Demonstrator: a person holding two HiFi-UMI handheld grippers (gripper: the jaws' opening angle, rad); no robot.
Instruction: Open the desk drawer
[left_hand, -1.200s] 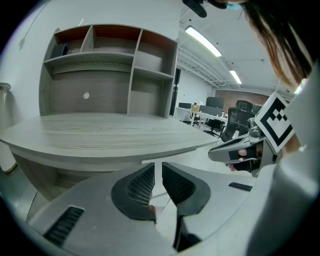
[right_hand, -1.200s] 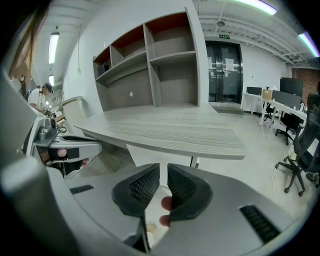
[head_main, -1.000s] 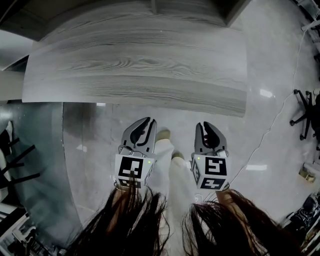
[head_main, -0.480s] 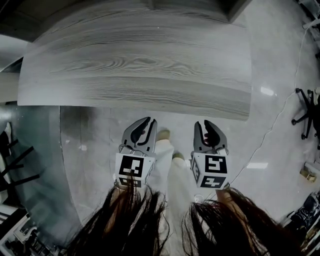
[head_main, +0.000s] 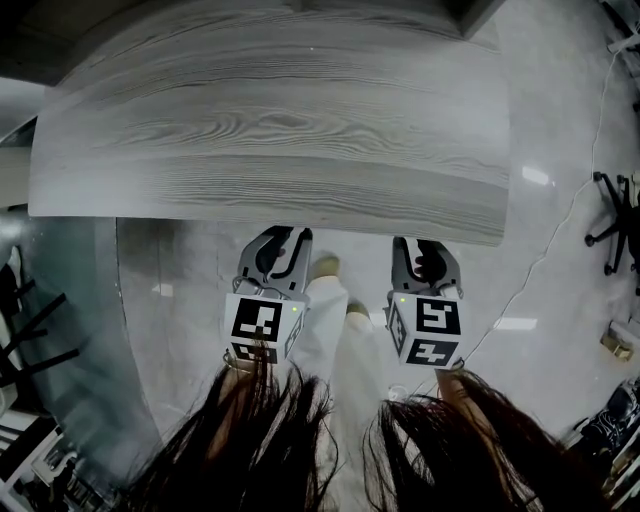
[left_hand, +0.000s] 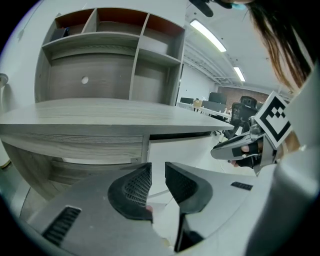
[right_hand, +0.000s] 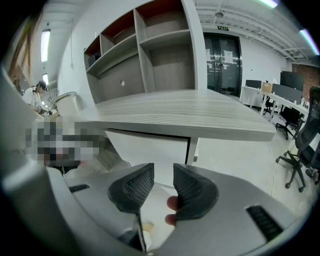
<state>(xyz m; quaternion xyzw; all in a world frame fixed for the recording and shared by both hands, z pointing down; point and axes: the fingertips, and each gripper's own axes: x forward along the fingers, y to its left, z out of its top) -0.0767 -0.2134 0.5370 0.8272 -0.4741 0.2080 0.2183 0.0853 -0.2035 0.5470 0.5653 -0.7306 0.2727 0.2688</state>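
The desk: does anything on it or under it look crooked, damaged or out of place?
Nothing stands out. The wooden desk top shows no damage or spill. The white drawer front under it sits closed and straight, and the shelf unit behind the desk stands upright.

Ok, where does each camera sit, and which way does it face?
Head view: on the person's head, facing steeply down at the grey wood-grain desk top; shows left gripper, right gripper, dark hair.
Left gripper view: on that gripper, facing the desk edge and grey open shelf unit; own jaws, just opening, hold nothing; right gripper at right.
Right gripper view: on that gripper, facing the same desk; jaws, just opening, hold nothing.
Shared: desk top in all three; shelf unit in both gripper views.
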